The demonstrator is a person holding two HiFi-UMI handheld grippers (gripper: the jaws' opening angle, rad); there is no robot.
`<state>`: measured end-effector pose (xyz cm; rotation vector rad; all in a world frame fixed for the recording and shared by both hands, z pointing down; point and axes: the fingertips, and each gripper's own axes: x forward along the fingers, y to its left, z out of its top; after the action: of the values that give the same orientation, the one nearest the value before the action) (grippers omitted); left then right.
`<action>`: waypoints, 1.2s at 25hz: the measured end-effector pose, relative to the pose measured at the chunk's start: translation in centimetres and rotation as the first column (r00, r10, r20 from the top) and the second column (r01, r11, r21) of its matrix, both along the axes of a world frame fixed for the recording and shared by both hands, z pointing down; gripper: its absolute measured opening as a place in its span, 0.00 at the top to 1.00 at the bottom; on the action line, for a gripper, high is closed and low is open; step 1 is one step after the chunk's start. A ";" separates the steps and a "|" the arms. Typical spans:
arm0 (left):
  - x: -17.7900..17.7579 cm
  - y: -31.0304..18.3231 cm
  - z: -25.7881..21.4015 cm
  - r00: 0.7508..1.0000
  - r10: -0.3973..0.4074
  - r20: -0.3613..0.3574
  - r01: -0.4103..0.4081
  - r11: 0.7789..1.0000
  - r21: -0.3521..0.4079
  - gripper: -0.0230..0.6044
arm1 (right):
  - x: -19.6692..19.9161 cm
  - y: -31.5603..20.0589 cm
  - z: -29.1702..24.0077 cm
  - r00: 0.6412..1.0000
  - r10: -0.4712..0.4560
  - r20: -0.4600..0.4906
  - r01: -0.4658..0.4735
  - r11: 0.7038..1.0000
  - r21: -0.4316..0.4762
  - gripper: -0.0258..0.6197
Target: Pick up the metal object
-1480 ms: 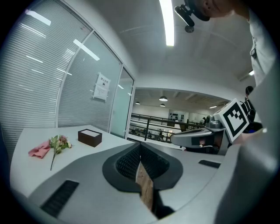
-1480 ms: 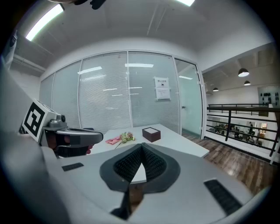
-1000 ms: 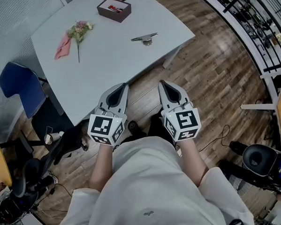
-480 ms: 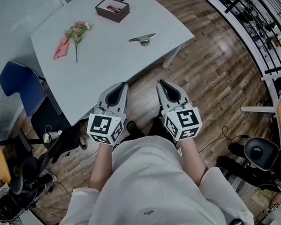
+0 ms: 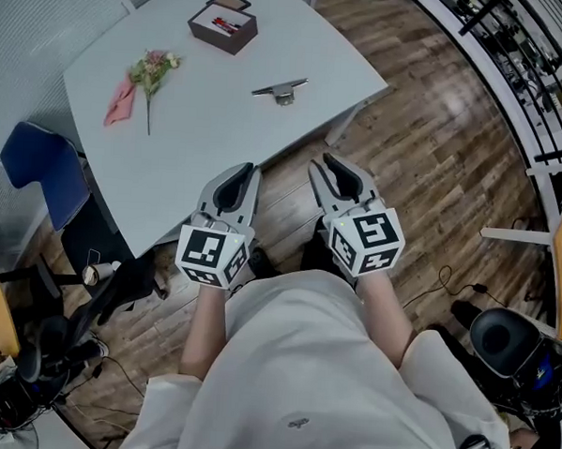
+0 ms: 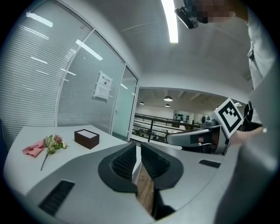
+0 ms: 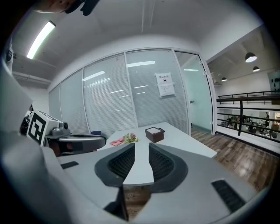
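Observation:
The metal object [image 5: 280, 89], a slim silver bar on a small round foot, lies on the white table [image 5: 201, 130] near its right edge. Both grippers hover over the wood floor short of the table's near edge, well apart from the object. My left gripper [image 5: 249, 173] [image 6: 138, 146] is shut and holds nothing. My right gripper [image 5: 322, 165] [image 7: 141, 146] has just been opening its jaws; only the table shows in the gap between them. Neither gripper view shows the metal object.
On the table lie a flower [image 5: 150, 69] beside a pink cloth [image 5: 119, 102], and a brown box [image 5: 223, 24] at the far end. A blue chair [image 5: 39, 173] stands left, a black railing [image 5: 515, 62] runs at the right, and a black stool base [image 5: 505, 339] is nearby.
The right gripper's jaws have parted from shut to open. Both grippers have edged a little toward the table; the metal object has not moved on it.

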<state>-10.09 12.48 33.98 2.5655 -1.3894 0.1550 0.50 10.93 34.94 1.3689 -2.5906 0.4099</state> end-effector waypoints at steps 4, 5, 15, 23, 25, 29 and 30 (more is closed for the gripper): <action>1.7 -1.9 -0.3 1.000 -0.011 0.006 0.011 1.000 0.002 0.92 | 1.7 -2.1 -0.2 1.000 -0.017 0.010 0.017 1.000 -0.004 0.78; 2.2 -2.3 -0.3 1.000 -0.013 0.008 0.013 1.000 0.002 0.92 | 2.2 -2.6 -0.2 1.000 -0.018 0.012 0.018 1.000 -0.004 0.78; 6.8 -6.6 0.3 0.998 -0.050 0.031 0.050 0.999 -0.018 0.82 | 7.0 -7.6 0.1 0.998 -0.050 0.033 0.051 0.999 -0.016 0.73; 11.0 -8.7 1.3 0.996 -0.085 0.038 0.087 0.996 -0.033 0.78 | 10.3 -9.9 0.5 0.993 -0.112 0.031 0.113 0.993 -0.026 0.71; 12.1 -9.1 1.7 0.995 -0.091 0.040 0.092 0.995 -0.040 0.77 | 11.1 -10.3 0.7 0.992 -0.125 0.032 0.126 0.992 -0.029 0.71; 14.3 -9.7 2.2 0.995 -0.092 0.048 0.094 0.994 -0.056 0.74 | 12.5 -10.8 1.1 0.988 -0.148 0.034 0.150 0.988 -0.043 0.69; 14.7 -9.9 2.4 0.994 -0.092 0.051 0.095 0.994 -0.059 0.73 | 12.8 -11.0 1.2 0.988 -0.152 0.036 0.154 0.987 -0.047 0.69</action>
<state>4.64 2.62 36.36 2.4571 -1.4940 0.2418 13.33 -0.05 36.10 1.1469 -2.6692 0.4711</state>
